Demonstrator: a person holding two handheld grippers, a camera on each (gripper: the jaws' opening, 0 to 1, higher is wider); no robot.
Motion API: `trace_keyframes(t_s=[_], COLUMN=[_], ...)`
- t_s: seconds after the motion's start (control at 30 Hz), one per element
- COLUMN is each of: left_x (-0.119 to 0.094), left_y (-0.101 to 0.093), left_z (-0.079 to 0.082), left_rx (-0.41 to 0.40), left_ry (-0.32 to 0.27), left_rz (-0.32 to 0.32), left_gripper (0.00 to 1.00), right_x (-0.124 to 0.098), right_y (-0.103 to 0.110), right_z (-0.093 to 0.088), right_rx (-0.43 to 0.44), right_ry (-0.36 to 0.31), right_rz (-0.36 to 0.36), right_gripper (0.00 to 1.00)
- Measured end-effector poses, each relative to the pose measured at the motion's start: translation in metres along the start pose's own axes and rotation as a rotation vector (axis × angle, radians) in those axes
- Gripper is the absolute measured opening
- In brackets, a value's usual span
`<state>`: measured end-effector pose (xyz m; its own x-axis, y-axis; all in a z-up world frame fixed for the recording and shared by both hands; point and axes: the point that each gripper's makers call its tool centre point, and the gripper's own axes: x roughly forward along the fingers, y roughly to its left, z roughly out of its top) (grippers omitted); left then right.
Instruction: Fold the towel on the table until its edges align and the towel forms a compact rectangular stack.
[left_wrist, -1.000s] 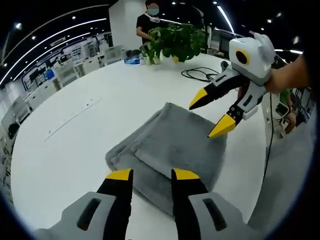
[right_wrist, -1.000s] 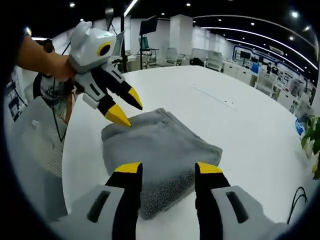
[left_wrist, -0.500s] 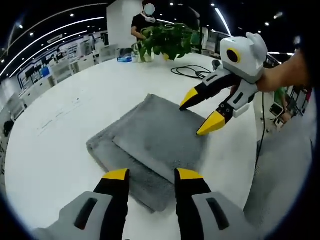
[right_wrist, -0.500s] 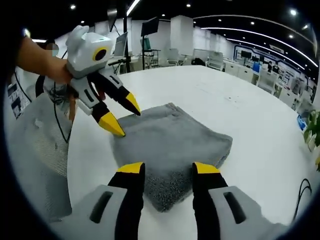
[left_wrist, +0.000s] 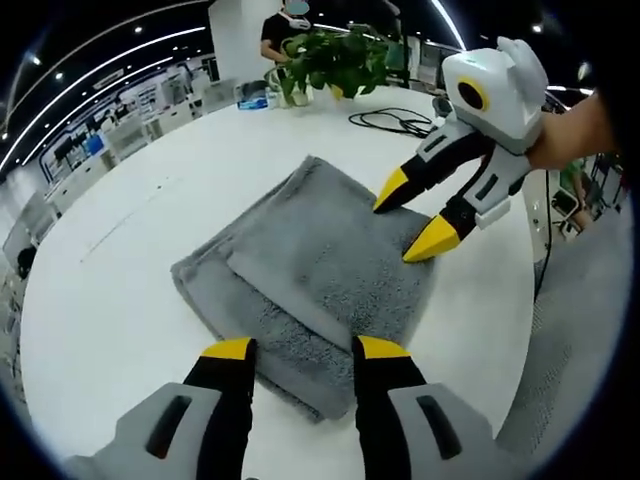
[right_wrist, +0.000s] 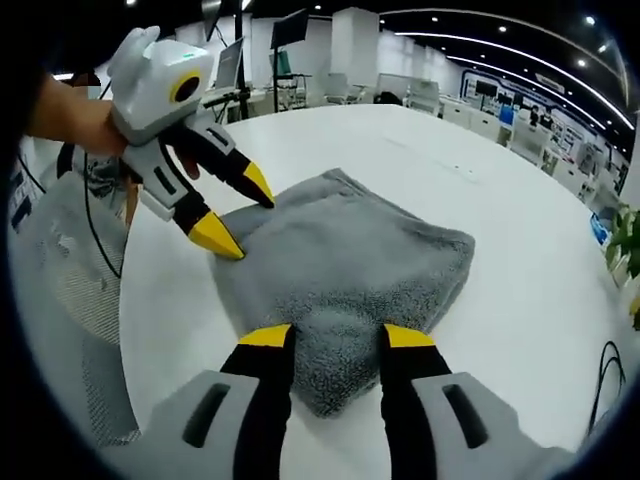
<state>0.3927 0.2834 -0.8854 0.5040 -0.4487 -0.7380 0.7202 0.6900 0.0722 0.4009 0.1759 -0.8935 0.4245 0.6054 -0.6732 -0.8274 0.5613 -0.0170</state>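
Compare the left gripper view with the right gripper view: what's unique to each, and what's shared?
Left gripper view alone: a person standing beside the potted plant at the table's far side, a black cable coiled on the tabletop, and the right hand-held gripper, open, tips at the towel's edge.

Right gripper view alone: the left hand-held gripper, open, tips at the towel's edge, and rows of office desks beyond the table.

Both: the folded grey towel on the white table.
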Motion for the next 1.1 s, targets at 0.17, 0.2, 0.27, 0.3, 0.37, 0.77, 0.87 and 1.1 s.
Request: trace_keyframes(t_s=[0.17, 0.2, 0.27, 0.3, 0.37, 0.77, 0.87, 1.1], left_x=[-0.014, -0.016, -0.021, -0.022, -0.021, -0.003, 0.002, 0.015], left_y=[0.000, 0.000, 0.004, 0.004, -0.003, -0.014, -0.010, 0.005], left_z=[0.007, 0.007, 0.006, 0.004, -0.008, -0.032, -0.034, -0.030], left_rx=[-0.017, -0.024, -0.040, -0.048, -0.126, -0.010, -0.005, -0.014], left_ry=[-0.066, -0.074, -0.087, -0.086, -0.057, 0.024, 0.036, 0.068], left_rz=[-0.007, -0.008, 0.011, 0.014, -0.021, -0.049, -0.048, -0.069], left_gripper=[0.42, 0.43, 0.50, 0.54, 0.65, 0.65, 0.62, 0.56], right_x=[-0.013, -0.016, -0.019, -0.019, -0.018, 0.001, 0.003, 0.008], right_y=[-0.007, -0.008, -0.007, -0.006, 0.001, 0.005, 0.004, -0.003], right_z=[0.007, 0.006, 0.002, -0.001, -0.007, -0.031, -0.035, -0.026], right_rx=[0.138, 0.158, 0.148, 0.152, 0.177, 0.167, 0.164, 0.154], right_ry=[-0.057, -0.072, -0.071, -0.063, -0.051, 0.020, 0.037, 0.037], right_rz=[-0.046, -0.055, -0.060, -0.062, -0.048, -0.045, -0.048, -0.068], right_gripper=[0.38, 0.39, 0.44, 0.47, 0.53, 0.57, 0.54, 0.52])
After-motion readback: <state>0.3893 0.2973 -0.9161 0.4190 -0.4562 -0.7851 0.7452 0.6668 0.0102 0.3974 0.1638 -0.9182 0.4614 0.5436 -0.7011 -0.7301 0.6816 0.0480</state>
